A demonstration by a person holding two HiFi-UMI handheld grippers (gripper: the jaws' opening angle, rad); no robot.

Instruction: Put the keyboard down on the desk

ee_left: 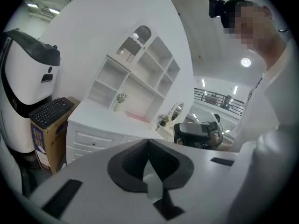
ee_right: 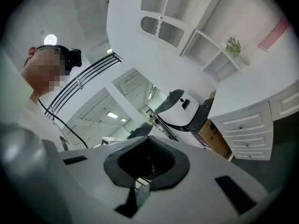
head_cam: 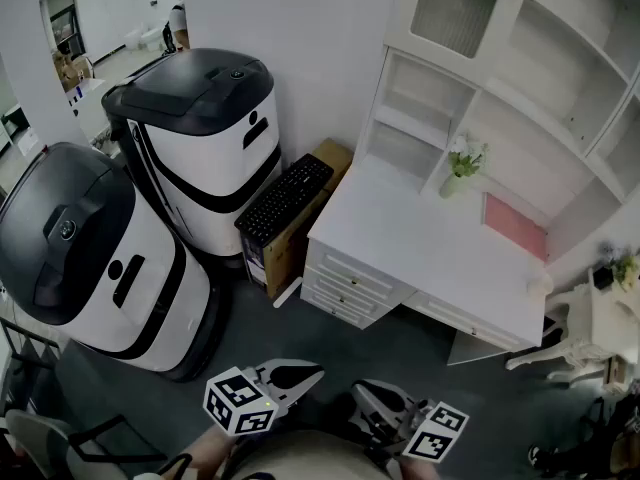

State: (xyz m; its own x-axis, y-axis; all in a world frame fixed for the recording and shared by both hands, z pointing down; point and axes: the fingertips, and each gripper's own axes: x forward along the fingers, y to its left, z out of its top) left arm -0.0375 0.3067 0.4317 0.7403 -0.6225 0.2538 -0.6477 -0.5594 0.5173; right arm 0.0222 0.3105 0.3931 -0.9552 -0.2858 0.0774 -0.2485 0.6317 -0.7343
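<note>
Keyboard [head_cam: 283, 200], black and rectangular, lies on brown cardboard box [head_cam: 298, 240] just beside white drawered counter [head_cam: 430, 258]; left gripper [head_cam: 314, 374] and right gripper [head_cam: 360, 391] are both closed tight, empty, well apart from it.

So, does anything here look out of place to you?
Yes: the black keyboard lies on top of a cardboard box on the floor beside the white desk, not on the desktop where you would expect it.

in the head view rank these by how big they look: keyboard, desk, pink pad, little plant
1. desk
2. keyboard
3. pink pad and plant: they look about alike, so I won't rank them.
</note>
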